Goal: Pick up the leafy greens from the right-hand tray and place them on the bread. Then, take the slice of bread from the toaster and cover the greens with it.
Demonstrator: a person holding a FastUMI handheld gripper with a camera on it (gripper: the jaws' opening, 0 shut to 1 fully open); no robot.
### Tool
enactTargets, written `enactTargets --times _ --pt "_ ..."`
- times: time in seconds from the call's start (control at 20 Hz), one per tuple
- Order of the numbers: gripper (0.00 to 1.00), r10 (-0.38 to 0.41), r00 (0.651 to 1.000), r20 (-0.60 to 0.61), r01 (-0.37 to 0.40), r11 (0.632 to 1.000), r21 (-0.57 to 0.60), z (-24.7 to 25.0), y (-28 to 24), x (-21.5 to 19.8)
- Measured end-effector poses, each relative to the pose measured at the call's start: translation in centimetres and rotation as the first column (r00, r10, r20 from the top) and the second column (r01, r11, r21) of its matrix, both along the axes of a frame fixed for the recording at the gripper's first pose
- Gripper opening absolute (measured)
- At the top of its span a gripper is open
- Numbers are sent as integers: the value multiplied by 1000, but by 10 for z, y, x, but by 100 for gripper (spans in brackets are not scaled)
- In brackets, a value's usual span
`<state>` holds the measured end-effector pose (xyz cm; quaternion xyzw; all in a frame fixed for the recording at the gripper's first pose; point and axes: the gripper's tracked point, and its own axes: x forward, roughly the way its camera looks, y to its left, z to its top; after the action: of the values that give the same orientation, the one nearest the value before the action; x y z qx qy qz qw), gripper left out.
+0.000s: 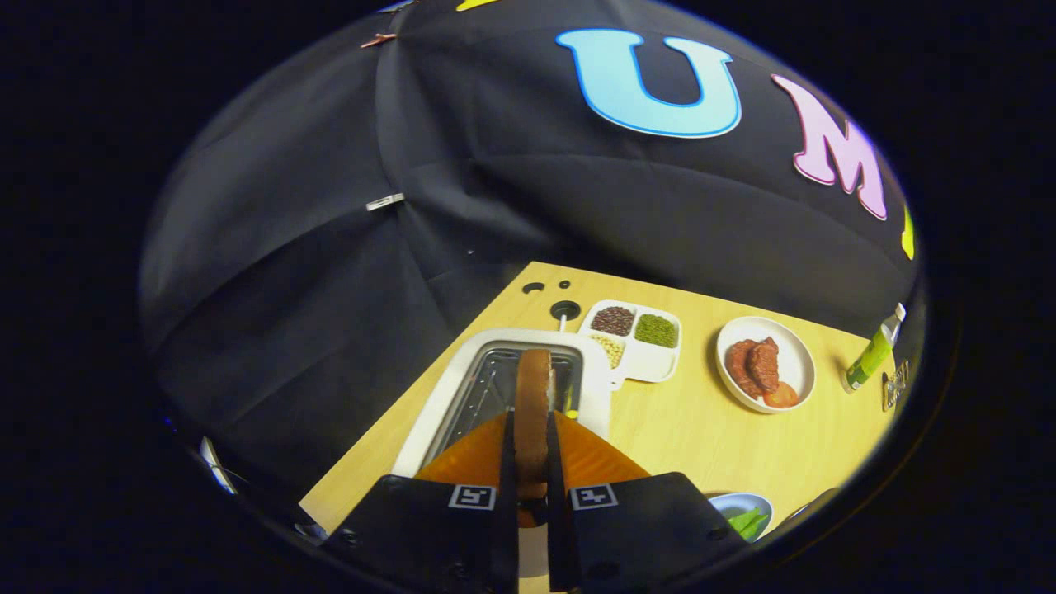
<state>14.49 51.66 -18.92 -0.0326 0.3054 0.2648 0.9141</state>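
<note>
While it hangs above the toaster, the hand-held gripper clamps a bread slice edge-on between both fingers; a plate sits right. Greens lie near.

Cloth-walled booth, food-laden table

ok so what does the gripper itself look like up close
The gripper has two blocky black housings side by side, each carrying a small square black-and-white marker near its inner top corner. Two thin flat fingers run forward from them, close together and parallel. Small screws dot the housings. No cables are visible.
</note>
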Motion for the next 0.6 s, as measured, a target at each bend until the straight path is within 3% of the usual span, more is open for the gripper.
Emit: enactTargets --times 0.3,0.6 --pt "14 33 999 32 -36 997 67 42 -1 -6" --pt "13 -31 998 63 19 981 192 107 -41 -7"
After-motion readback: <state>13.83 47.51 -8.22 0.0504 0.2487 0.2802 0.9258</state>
